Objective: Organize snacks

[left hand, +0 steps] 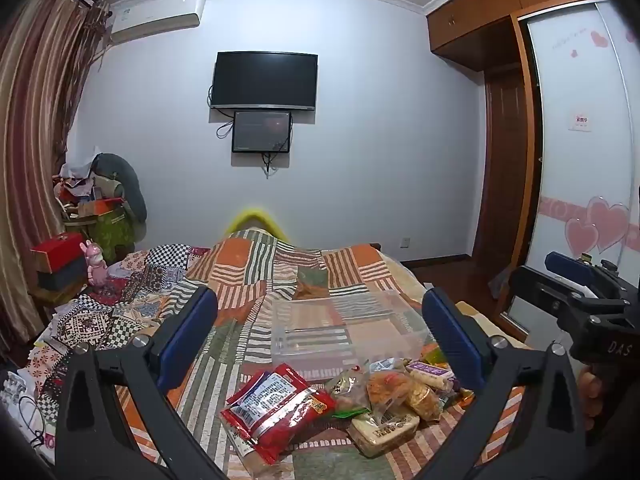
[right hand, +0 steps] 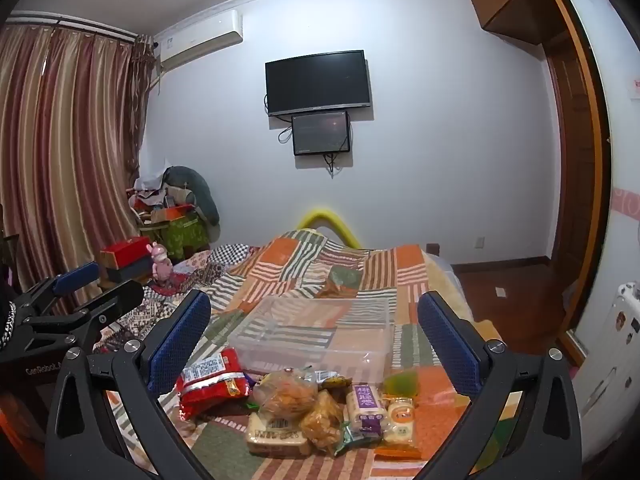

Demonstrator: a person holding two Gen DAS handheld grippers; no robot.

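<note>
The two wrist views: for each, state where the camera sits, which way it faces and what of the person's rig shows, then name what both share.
Left wrist: sits behind the open left gripper, faces across the bed toward the TV wall; the right gripper and a hand show at right.
Right wrist: sits behind the open right gripper, same heading; the left gripper shows at left.
Shared: snack pile, clear plastic box, TV.

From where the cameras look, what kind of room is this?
Most likely a home bedroom: a bed with a patchwork quilt, a wall-mounted TV, striped curtains and a built-in wardrobe. Snack packets lie on the quilt.
</note>
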